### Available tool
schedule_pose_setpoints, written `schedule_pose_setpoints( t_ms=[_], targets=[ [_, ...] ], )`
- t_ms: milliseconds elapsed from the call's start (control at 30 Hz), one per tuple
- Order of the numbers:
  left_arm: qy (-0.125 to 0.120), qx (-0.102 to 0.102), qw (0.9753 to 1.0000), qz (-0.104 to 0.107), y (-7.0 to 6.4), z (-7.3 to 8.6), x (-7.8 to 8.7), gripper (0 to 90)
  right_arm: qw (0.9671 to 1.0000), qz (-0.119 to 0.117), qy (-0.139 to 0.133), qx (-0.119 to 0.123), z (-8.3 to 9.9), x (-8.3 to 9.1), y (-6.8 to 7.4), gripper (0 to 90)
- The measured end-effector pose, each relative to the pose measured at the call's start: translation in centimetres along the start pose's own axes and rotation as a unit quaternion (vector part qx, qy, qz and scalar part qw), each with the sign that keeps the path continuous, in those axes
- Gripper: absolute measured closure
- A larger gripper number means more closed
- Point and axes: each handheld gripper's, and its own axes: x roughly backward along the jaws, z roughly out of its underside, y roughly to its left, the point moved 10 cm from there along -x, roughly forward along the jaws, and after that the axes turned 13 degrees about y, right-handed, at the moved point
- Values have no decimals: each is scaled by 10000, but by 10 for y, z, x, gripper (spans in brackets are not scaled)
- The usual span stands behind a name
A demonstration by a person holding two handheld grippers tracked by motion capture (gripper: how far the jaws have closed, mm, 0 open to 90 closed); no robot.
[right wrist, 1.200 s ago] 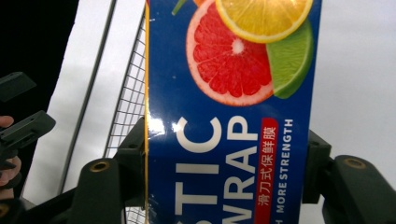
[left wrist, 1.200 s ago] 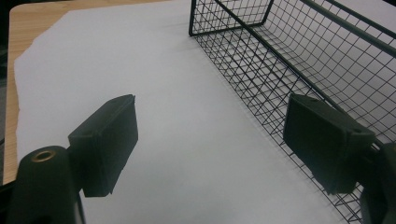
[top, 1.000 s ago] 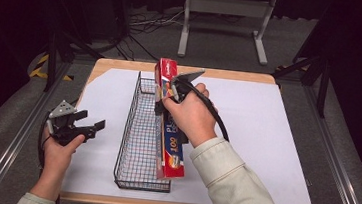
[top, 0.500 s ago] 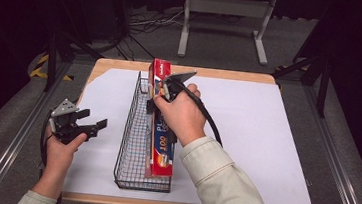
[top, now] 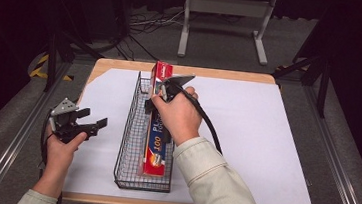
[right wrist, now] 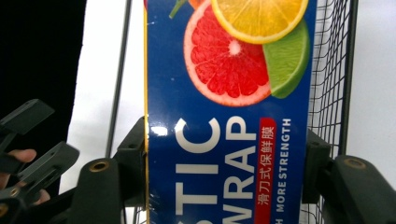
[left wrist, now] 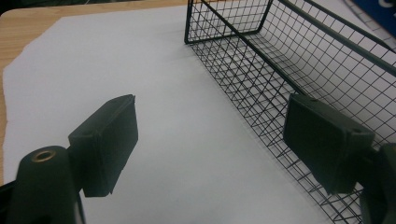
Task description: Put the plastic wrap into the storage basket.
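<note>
I am gripping the plastic wrap box (top: 158,130) across its width with my right gripper (top: 155,99), jaws clamped on both long sides. The box is lying lengthwise in the wire basket (top: 128,142), its far end tilted up above the rim. My left gripper (top: 86,123) is hovering wide open and holding nothing, over the white sheet (top: 265,140) just left of the basket.

blue-red wrap box (right wrist: 229,121), black mesh basket (top: 136,128)

Left hand-held gripper (left wrist: 210,154) agape, right hand-held gripper (right wrist: 224,168) clamped.
</note>
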Motion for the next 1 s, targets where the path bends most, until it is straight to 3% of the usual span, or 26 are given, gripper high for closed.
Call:
schedule_pose_setpoints(
  t_ms=[500,1000],
  targets=[
    [54,52,10000,11,3,4,-4,188,9990,348,144,-224,2,-28,-19,386],
    [40,18,10000,47,-1,2,-3,188,9968,674,314,-278,9,-47,-23,384]
  ],
)
